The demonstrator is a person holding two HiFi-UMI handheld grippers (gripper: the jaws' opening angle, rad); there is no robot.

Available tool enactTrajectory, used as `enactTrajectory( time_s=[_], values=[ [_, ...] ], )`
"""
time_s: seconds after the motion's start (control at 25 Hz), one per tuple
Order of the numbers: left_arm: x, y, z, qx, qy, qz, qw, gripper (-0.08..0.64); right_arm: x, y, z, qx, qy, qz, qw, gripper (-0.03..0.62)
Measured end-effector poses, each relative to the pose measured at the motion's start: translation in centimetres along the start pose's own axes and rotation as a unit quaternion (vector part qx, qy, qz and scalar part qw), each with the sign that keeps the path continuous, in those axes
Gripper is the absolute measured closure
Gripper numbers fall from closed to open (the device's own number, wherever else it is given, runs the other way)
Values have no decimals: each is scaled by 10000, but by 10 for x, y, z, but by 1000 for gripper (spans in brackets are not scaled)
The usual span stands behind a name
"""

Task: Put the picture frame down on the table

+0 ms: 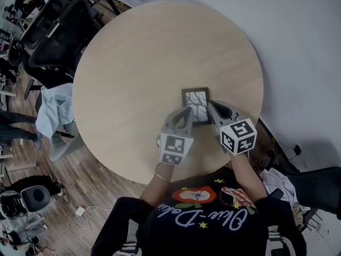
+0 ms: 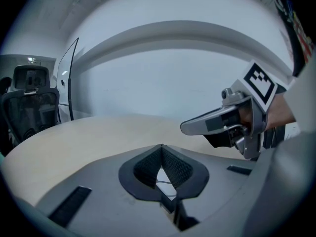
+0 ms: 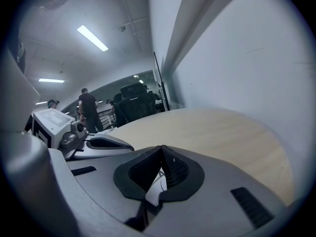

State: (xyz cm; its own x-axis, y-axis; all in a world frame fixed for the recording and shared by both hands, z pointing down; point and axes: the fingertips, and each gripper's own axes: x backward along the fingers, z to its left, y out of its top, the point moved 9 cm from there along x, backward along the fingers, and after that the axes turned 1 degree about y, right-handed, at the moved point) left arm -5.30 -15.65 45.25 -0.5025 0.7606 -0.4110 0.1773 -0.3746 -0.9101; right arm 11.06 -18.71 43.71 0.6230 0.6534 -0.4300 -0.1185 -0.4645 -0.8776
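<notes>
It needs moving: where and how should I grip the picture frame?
Take the picture frame by its dark rim on a long side, coming in low from that side. It seems to lie flat on the table, so the thin rim is probably the only hold.

A round, pale wooden tabletop (image 1: 138,52) is standing close against a plain white wall (image 1: 298,47) that is filling the right side of the head view. Wood-plank flooring (image 1: 101,180) is showing to the left. Black office chairs (image 1: 56,33) are crowding the upper left, and a light blue cloth (image 1: 53,108) is hanging over a seat beside the tabletop. A white charger (image 1: 80,212) is lying on the floor. Strip lights (image 3: 92,38) are glowing overhead, and people (image 3: 89,110) are standing far off.
</notes>
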Motion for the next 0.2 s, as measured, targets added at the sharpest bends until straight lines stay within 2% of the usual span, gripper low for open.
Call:
enactTrajectory(
  time_s=[0.2],
  values=[
    [3, 0, -1, -21, 12, 11, 10000, 558, 2, 0, 3, 7, 30, -8, 10000, 594]
  ],
)
